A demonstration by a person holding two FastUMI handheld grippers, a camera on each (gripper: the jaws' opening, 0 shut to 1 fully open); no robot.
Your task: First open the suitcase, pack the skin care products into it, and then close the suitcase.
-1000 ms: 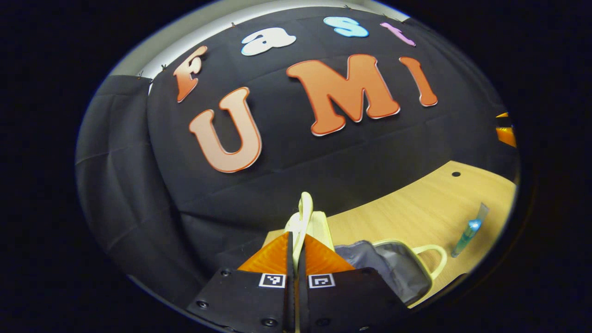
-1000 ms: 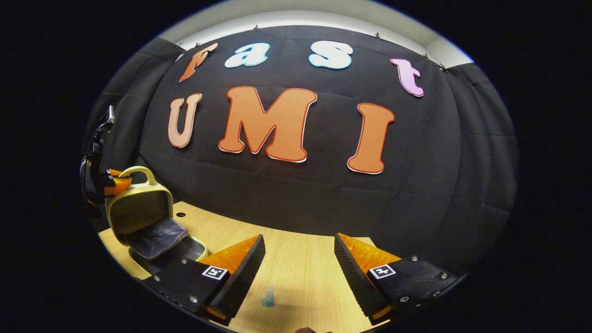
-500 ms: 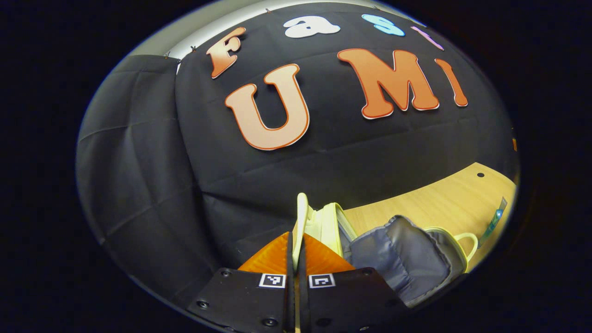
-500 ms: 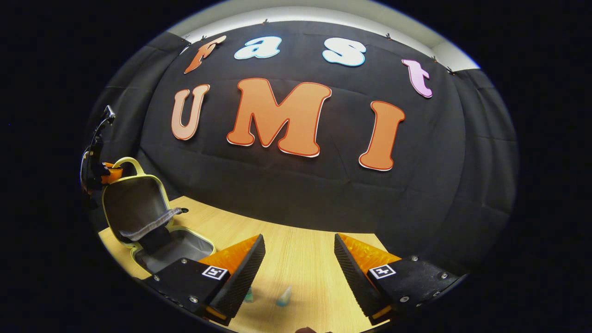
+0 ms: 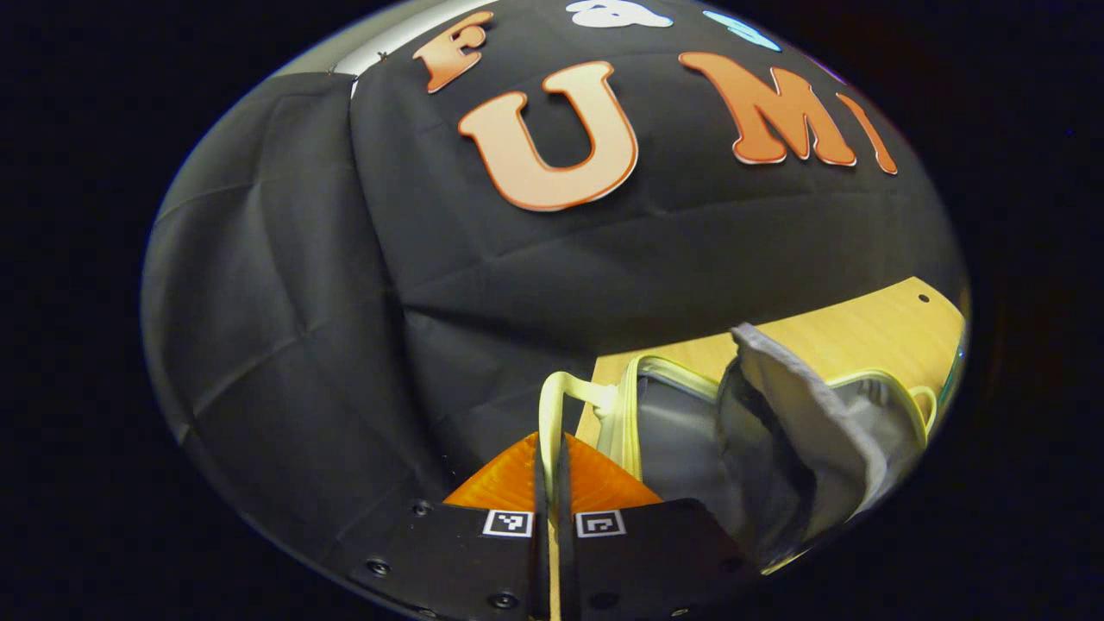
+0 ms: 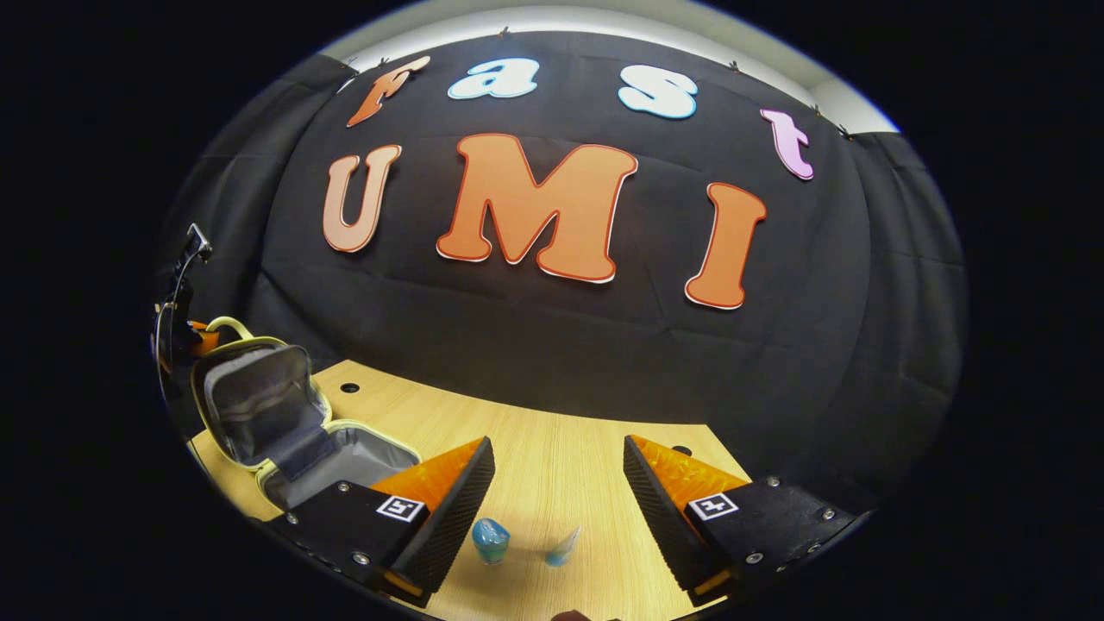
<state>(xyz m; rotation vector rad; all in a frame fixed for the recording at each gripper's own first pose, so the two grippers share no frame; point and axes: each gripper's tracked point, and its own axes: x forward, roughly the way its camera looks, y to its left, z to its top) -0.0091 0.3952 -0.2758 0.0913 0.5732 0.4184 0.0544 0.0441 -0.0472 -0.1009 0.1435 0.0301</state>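
The wooden tabletop [image 6: 552,466] carries the open yellow suitcase [image 6: 285,431] at its left end, lid raised, grey lining showing. The left gripper [image 5: 552,457] is clenched on the lid's handle [image 5: 552,405]. The right gripper [image 6: 559,483] hangs released above a blue bottle [image 6: 490,540] and a small tube [image 6: 564,547].

Pale yellow suitcase [image 6: 259,405] with grey lining, light wood-grain table [image 6: 552,466], blue-capped bottle [image 6: 490,540]
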